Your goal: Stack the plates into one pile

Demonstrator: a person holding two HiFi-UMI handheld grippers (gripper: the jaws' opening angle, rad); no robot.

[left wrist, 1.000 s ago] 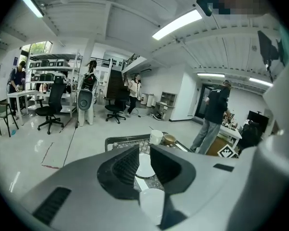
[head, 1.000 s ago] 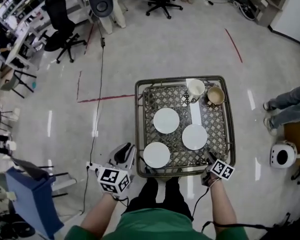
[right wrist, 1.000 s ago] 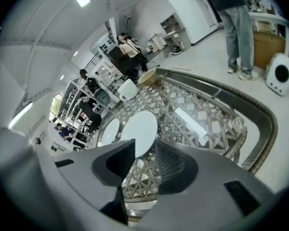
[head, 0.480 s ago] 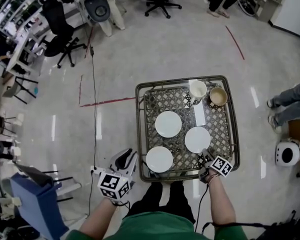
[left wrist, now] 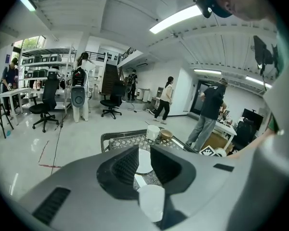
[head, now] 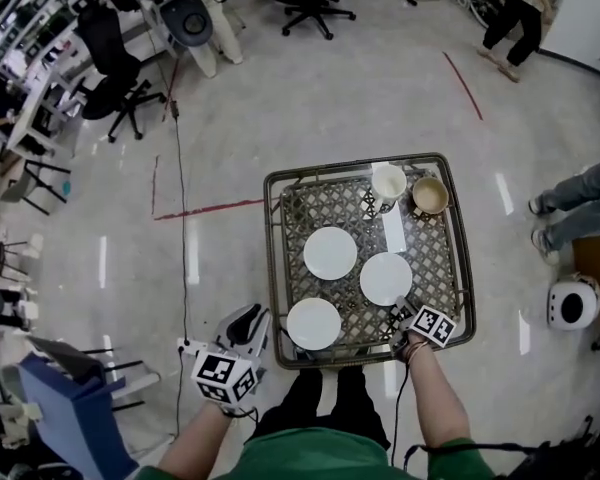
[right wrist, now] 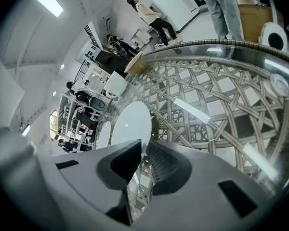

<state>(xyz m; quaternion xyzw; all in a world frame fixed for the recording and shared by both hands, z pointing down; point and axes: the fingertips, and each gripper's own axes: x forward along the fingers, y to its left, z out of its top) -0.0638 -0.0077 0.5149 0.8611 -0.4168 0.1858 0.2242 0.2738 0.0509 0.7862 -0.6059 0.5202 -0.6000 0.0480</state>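
Plates are judged rigid, glazed, slippery & breakable, fairly light. Each is best taken at the rim, w/ one jaw slid under the lip, & kept level.

The right plate (head: 385,279) lies on the lattice table (head: 276,268), apart from the far plate (head: 330,254) & the near-left plate (head: 313,324); no pile is begun yet. Its near rim is seen between the jaws of the right gripper (right wrist: 145,150), which have just been closing & appear pinched on it.

The left gripper (head: 248,320) is held off the table's near-left corner, jaws spread, nothing btwn them.
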